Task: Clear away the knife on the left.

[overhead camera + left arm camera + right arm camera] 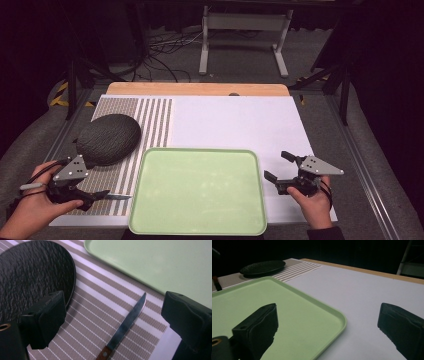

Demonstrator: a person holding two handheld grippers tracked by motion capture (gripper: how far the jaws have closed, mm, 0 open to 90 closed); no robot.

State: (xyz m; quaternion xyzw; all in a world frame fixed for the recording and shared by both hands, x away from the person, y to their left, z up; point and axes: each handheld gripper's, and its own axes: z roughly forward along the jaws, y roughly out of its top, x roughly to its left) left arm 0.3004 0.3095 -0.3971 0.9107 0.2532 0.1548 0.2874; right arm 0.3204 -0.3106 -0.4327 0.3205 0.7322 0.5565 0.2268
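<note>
Starting out, we are hovering the left gripper, jaws wide, over a knife lying on the striped mat beside the empty green tray. Our right gripper is waiting wide open; nothing is moved yet.

You have one knife with a wooden handle, one dark textured plate, one pale green tray, one striped placemat and one white sheet on the table, and you hold two grippers: left gripper, right gripper.
</note>
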